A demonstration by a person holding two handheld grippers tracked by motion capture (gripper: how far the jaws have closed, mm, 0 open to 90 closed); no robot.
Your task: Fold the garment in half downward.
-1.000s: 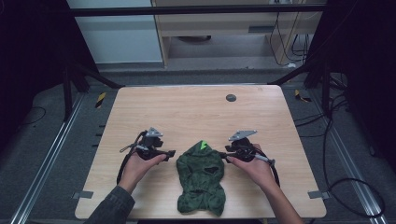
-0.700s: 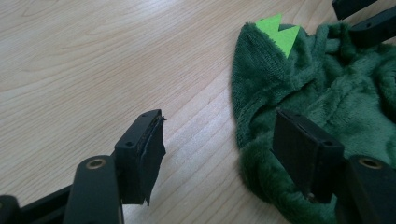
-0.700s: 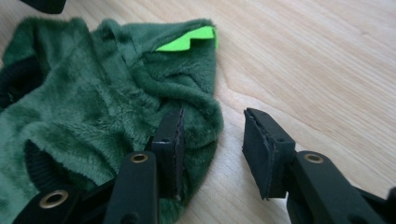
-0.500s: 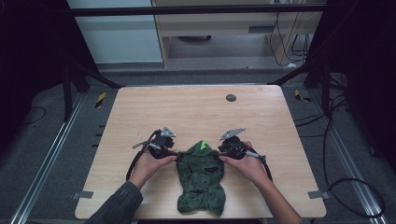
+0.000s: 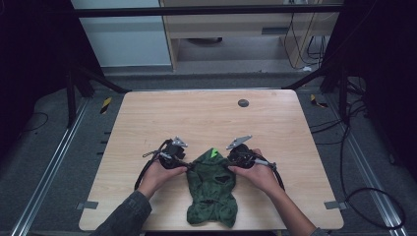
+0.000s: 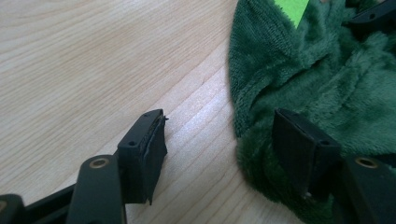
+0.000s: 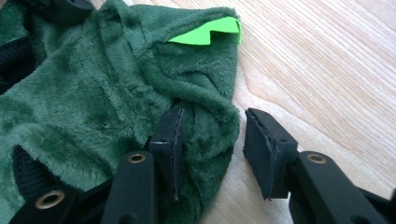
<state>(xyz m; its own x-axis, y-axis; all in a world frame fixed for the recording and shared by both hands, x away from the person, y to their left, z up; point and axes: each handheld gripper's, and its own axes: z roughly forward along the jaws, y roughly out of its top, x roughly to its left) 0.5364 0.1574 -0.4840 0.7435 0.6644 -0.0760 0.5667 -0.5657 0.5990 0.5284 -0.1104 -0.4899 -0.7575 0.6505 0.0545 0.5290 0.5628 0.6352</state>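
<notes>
We hold the left gripper [image 5: 189,165] at nine o'clock and the right gripper [image 5: 230,163] at three o'clock of the green fleece garment [image 5: 211,189] lying near the table [image 5: 206,115] front edge, jaws wide, gripping nothing, probably to pinch its edges.

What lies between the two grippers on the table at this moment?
In the high view, the top of the green plush garment, with its bright green tag, lies between the left gripper and right gripper. Both stand open at its edges.
</notes>
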